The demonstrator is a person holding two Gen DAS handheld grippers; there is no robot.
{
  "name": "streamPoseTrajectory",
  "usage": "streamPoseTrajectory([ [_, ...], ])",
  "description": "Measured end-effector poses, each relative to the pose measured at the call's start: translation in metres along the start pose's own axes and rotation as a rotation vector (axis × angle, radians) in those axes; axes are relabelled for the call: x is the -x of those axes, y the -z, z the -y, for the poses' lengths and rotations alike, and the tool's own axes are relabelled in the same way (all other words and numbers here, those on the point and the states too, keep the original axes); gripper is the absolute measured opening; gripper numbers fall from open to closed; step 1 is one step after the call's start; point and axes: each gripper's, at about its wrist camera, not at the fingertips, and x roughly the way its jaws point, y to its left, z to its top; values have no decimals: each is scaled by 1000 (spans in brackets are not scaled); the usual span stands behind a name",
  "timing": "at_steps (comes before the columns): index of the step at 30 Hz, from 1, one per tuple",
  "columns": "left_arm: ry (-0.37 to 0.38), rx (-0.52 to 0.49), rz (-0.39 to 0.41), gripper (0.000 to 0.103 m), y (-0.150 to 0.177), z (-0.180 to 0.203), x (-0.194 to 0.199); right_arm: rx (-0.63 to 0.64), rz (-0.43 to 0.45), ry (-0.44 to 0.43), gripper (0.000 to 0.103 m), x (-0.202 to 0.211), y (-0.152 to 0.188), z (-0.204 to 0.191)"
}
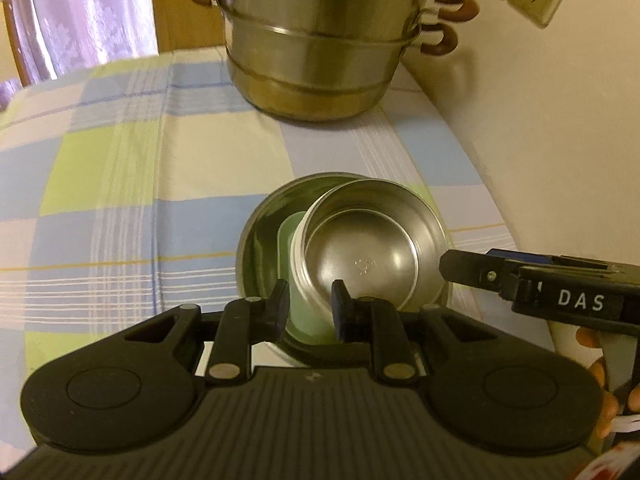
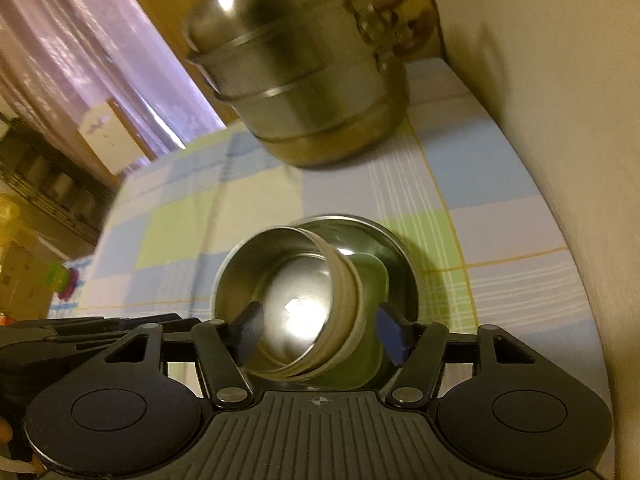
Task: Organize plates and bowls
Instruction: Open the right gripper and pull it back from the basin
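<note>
We are holding the small steel bowl (image 1: 372,248) by its rim with our left gripper (image 1: 311,304), pinched tight, and it is tilting inside the big steel bowl (image 1: 260,232) on the checked bench (image 1: 120,184), with a green thing (image 1: 290,240) under it. Our right gripper (image 2: 320,332) is spread wide around the small bowl, not pressing it. We are thinking the best way is lowering it slowly until it sits flat, staying away from the tall pot (image 1: 320,40) at twelve o'clock.

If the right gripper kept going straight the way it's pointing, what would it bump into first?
Most likely the small steel bowl, tilted inside the bigger steel bowl. It already sits between the right gripper's open fingers, though depth is hard to judge.
</note>
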Motion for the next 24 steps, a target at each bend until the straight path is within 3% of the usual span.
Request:
streamPoseTrajectory([
  [11, -3, -12, 100, 19, 50, -20, 67, -31, 96, -50, 65, 48, 62, -22],
  [24, 5, -107, 103, 19, 127, -49, 138, -53, 106, 73, 65, 83, 150, -93],
])
